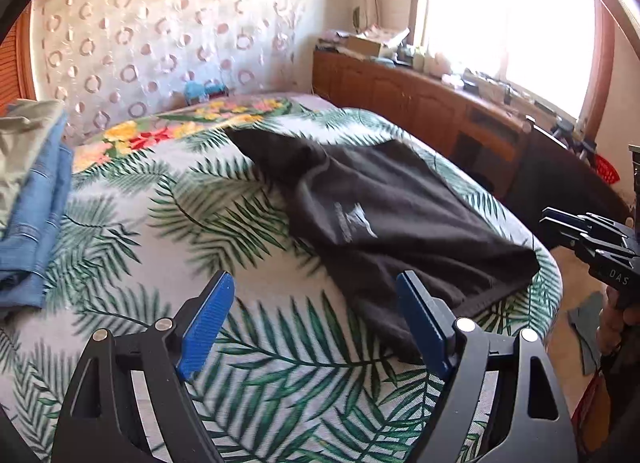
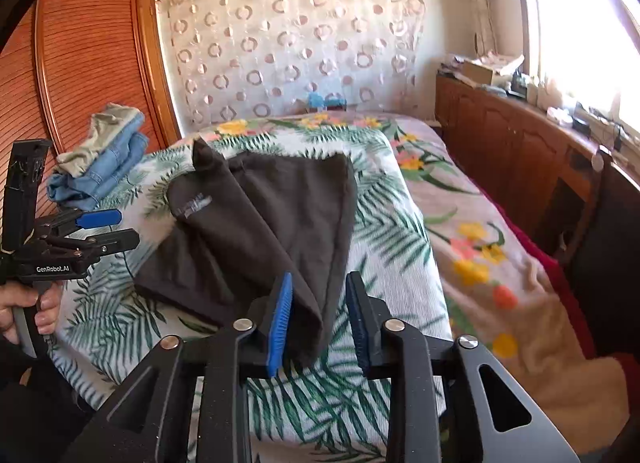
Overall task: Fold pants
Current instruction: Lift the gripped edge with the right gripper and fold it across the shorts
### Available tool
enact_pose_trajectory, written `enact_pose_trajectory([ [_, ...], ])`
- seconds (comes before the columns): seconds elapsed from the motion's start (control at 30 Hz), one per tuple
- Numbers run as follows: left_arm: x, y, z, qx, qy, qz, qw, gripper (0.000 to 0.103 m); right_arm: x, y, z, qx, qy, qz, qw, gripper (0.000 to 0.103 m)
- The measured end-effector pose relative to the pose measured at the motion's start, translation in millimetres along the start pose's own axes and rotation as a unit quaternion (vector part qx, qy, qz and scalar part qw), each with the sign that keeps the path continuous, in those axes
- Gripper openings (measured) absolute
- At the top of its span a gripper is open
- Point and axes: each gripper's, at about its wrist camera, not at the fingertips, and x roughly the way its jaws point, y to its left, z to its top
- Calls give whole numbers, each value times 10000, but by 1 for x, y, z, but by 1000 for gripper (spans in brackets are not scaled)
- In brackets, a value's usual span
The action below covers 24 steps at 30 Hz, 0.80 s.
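Dark grey pants (image 1: 380,203) (image 2: 260,215) with a small white logo lie partly folded on the palm-leaf bedspread (image 1: 160,203) (image 2: 380,223). My left gripper (image 1: 314,283) is open wide over the bedspread just in front of the pants' near edge, with nothing between its blue pads. From the right wrist view the left gripper (image 2: 124,228) is at the far left, held by a hand. My right gripper (image 2: 318,283) has its jaws slightly apart around a hanging corner of the pants. The cloth rests against the left pad (image 2: 278,327) with a gap to the right one. The right gripper (image 1: 548,219) shows at the frame's right edge.
A stack of folded blue jeans with an olive garment on top (image 1: 32,191) (image 2: 100,159) sits at the bed's left side. A wooden cabinet (image 1: 420,103) (image 2: 500,135) runs along the right under a bright window. A slatted wooden wardrobe (image 2: 88,43) stands on the left.
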Motion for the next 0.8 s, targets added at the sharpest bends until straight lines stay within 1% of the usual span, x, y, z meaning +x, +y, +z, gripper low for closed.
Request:
enact_pose_trajectory([
  [0.07, -6, 4, 2, -39, -72, 40, 10000, 84, 2, 5, 6, -46, -24, 70, 10000, 31],
  [0.13, -10, 8, 4, -60, -137, 66, 9999, 84, 7, 9, 12, -105, -43, 122, 9999, 36],
  [0.23, -14, 15, 7, -67, -206, 117, 9997, 84, 16, 17, 20, -244, -74, 230, 9994, 38],
  [0.6, -13, 46, 20, -121, -345, 303, 9989, 84, 77, 44, 49, -590, 211, 605, 9962, 40],
  [0.8, -10, 65, 30, -128, -344, 269, 9990, 84, 103, 55, 63, -767, 448, 809, 9928, 40],
])
